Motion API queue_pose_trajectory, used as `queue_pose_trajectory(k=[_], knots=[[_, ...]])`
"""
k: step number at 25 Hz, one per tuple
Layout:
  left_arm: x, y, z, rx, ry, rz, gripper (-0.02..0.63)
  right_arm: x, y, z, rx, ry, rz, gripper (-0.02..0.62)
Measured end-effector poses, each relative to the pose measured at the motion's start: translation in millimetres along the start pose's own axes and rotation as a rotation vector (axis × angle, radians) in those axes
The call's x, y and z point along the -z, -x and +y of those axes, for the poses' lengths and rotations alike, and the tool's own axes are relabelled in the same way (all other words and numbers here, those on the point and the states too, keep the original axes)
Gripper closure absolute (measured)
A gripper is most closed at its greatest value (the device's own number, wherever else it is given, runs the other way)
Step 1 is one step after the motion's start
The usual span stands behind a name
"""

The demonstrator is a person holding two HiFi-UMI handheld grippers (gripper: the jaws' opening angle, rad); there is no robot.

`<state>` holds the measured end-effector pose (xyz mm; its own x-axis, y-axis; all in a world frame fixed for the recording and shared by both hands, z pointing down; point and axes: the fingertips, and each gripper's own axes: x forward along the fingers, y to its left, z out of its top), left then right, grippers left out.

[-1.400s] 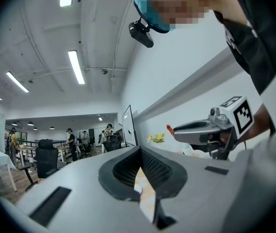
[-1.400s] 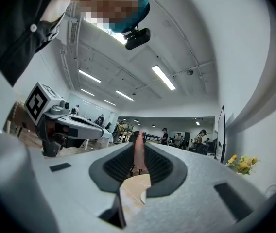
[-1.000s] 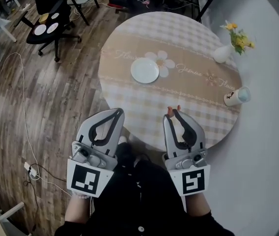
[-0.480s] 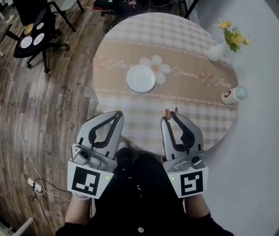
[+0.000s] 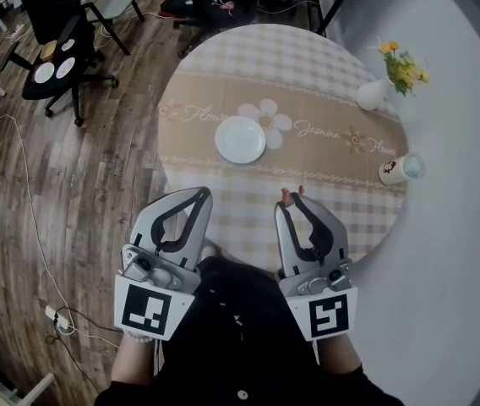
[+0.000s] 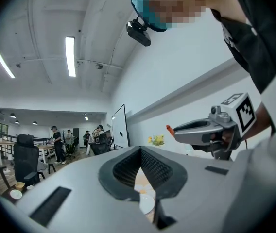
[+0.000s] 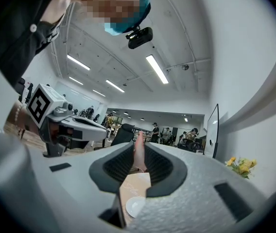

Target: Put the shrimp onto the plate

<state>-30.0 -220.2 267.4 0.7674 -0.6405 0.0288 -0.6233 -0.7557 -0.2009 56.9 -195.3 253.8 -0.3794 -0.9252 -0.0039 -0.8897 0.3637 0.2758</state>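
Jaws of the right gripper (image 5: 291, 197) are clamped on the shrimp (image 7: 139, 149), whose orange end sticks out past the tips, above the near part of the table (image 5: 308, 74). The left gripper (image 5: 202, 193) is held level beside it near the table edge, jaws together with nothing between them. The plate (image 5: 240, 139) lies farther in on the table, well apart from the shrimp.

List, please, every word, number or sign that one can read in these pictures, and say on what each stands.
"Flower": faint script on the tablecloth, left of the plate.
"Jasmine": script on the same cloth, right of the plate.
Third script word, near the cup: too blurred to read.
Dark print on the cup: too small to read.
On the left gripper and right gripper: square marker patterns only, no letters.
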Motion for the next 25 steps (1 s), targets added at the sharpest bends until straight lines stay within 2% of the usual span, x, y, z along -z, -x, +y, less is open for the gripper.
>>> queue_pose_trajectory(k=[6,10,25], knots=[[-5.2,-5.1,1.8,-0.042,-0.026,0.007,0.606,-3.1,-4.9,-10.1,-0.043,0.011,-0.030,0.541],[-5.0,-7.5,4.4,-0.078,-0.011,0.015,0.606,1.8,-10.5,-13.3,-0.076,0.002,-0.028,0.541],[6.1,-0.8,11.0,-0.127,-0.004,0.054,0.606,11.1,-28.8,-3.9,-0.156,0.003,-0.033,0.541]])
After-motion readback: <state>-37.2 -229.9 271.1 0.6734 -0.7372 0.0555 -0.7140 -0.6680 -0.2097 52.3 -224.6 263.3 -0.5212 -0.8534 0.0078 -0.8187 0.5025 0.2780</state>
